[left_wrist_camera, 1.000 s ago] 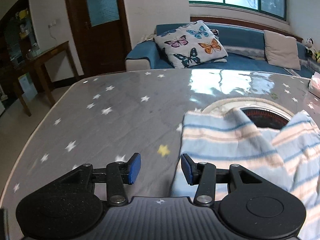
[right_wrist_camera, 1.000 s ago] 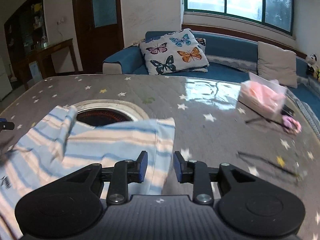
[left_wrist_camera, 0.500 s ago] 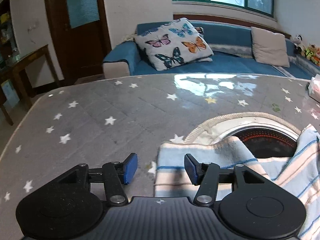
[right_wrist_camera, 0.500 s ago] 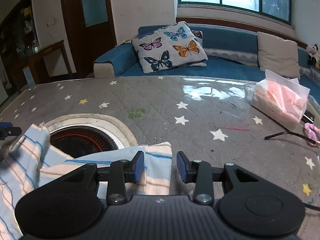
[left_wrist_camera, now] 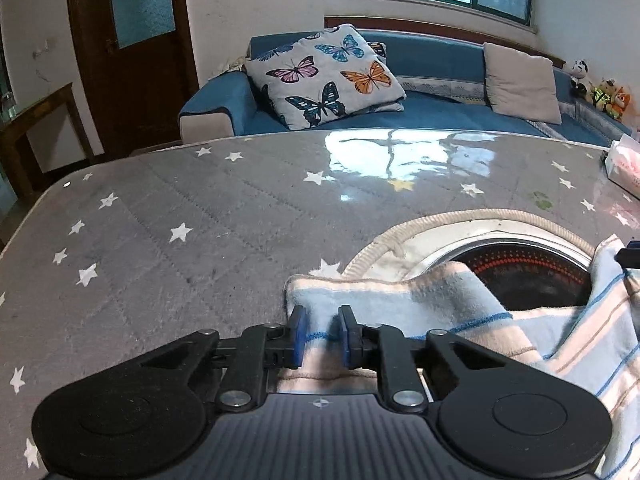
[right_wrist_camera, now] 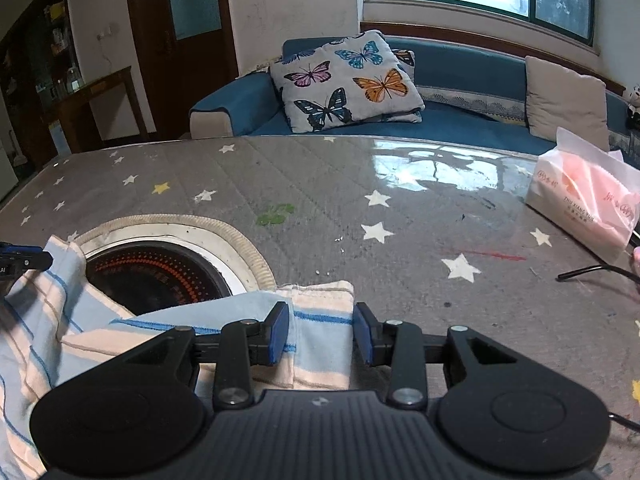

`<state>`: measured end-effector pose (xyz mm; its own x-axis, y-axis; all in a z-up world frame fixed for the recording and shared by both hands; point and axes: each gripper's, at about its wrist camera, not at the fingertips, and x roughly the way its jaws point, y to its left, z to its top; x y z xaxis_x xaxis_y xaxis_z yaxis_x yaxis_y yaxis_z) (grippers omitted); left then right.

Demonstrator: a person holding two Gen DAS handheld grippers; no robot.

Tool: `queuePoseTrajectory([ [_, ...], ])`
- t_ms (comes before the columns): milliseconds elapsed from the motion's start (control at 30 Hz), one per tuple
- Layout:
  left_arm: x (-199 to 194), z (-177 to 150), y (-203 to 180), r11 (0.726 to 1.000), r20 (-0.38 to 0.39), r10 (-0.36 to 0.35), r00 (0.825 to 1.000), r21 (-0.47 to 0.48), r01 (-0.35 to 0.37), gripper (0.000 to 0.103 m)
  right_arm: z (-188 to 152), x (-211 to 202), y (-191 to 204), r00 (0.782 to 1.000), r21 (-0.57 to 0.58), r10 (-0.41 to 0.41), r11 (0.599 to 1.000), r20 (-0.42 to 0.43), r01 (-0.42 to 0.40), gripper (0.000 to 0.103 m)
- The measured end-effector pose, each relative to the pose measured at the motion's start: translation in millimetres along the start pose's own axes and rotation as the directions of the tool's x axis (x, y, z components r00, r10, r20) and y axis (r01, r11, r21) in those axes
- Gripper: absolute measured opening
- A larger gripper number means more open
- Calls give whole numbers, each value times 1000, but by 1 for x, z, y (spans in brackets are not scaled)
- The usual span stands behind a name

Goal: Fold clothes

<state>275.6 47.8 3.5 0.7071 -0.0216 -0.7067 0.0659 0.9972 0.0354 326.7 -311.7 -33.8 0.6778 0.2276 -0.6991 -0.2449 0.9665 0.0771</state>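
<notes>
A striped cloth (left_wrist_camera: 400, 300), light blue, white and peach, lies on the grey star-patterned table and partly covers a round burner well. It also shows in the right wrist view (right_wrist_camera: 316, 320). My left gripper (left_wrist_camera: 322, 336) has its blue pads narrowed around the cloth's left corner, with a gap still showing beside the fabric. My right gripper (right_wrist_camera: 320, 334) is open with the cloth's right corner lying between its pads. The tip of the other gripper shows at the left edge of the right wrist view.
The round burner well (right_wrist_camera: 152, 272) with a braided rim sits in the table (left_wrist_camera: 200, 232). A pink tissue pack (right_wrist_camera: 588, 196) and a dark cable (right_wrist_camera: 592, 270) lie at the right. A blue sofa with a butterfly cushion (left_wrist_camera: 324, 76) stands behind the table.
Both grippers have moved forward over the cloth's two corners. The left jaws have narrowed around the left corner. The right jaws have widened around the right corner.
</notes>
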Motion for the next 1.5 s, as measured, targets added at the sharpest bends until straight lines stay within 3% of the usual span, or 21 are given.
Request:
queuePoseTrajectory([
  [133, -1, 2, 4, 999, 19, 38, 999, -16, -37, 21, 1, 3, -3, 1000, 24, 4, 1000, 4, -4, 35],
  [200, 0, 4, 6, 998, 11, 49, 999, -27, -49, 40, 2, 4, -5, 1000, 36, 5, 999, 5, -5, 35],
  [267, 1, 4, 6, 999, 14, 41, 999, -28, -41, 43, 2, 5, -7, 1000, 53, 6, 999, 8, -6, 35],
  [367, 4, 2, 4, 1000, 8, 22, 1000, -14, -22, 38, 2, 7, -7, 1000, 50, 2, 999, 9, -3, 33],
  [433, 4, 2, 2, 1000, 16, -6, 1000, -10, 6, 21, 2, 8, -5, 1000, 46, 10, 999, 11, -10, 8],
  [467, 4, 2, 0, 1000, 18, -12, 1000, -2, 12, 9, 2, 8, -4, 1000, 45, 8, 999, 10, -9, 6],
  [500, 4, 2, -1, 1000, 20, -13, 1000, 7, 13, 4, 2, 8, -3, 1000, 48, 8, 999, 11, -8, 5],
  [633, -9, 1, 2, 999, 85, 32, 996, 3, -32, 2, 5, -4, -5, 998, 60, 7, 998, 62, -11, 3],
  [833, -32, 6, 36, 992, 164, 86, 983, -103, -69, 2, 9, -40, -30, 981, 148, -40, 989, 190, 12, 3],
  [1033, -5, 4, 32, 993, 84, 105, 991, -55, -100, 3, 4, -10, -33, 991, 139, -71, 989, 112, 55, 3],
  [1167, -3, 6, 35, 992, 86, 118, 989, -46, -114, 3, 6, 7, -32, 996, 131, -66, 990, 51, 59, 3],
  [1367, -10, 29, 46, 988, 145, 145, 979, -64, -137, 3, 32, 3, -27, 988, 114, -77, 991, 130, 62, 3],
  [1500, 9, 43, 54, 981, 103, 178, 979, -92, -169, 3, 57, 18, -27, 985, 120, -102, 989, 139, 85, 2],
])
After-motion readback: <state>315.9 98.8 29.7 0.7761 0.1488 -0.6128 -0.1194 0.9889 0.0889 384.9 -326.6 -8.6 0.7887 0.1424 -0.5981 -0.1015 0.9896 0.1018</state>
